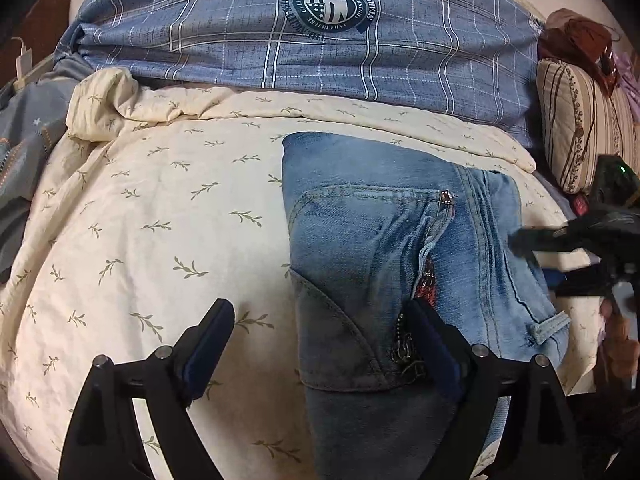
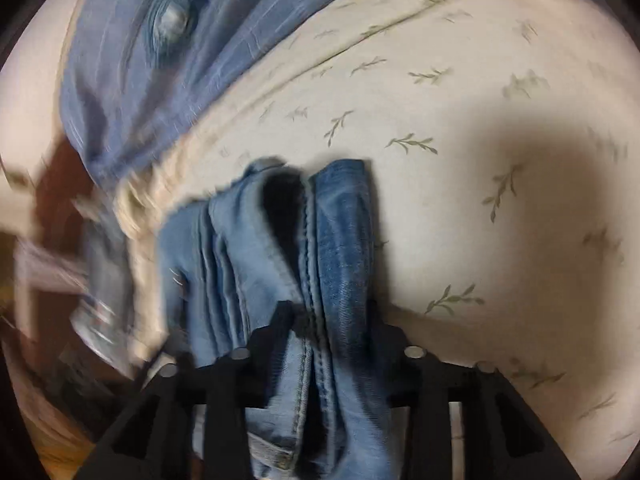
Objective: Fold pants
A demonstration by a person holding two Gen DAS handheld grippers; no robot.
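jeans [image 1: 384, 248] lay mostly folded at centre frame on my bedspread [image 1: 160, 240]; left gripper [image 1: 320, 344] fingers gaped empty, right gripper [image 2: 320, 320] fingers pinched denim, last fold pending, i judged.

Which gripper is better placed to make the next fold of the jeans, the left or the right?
Probably the right. The right gripper already has its jaws shut on a bunched edge of the jeans, so it can carry that edge over. The left gripper is open above them, holding nothing.
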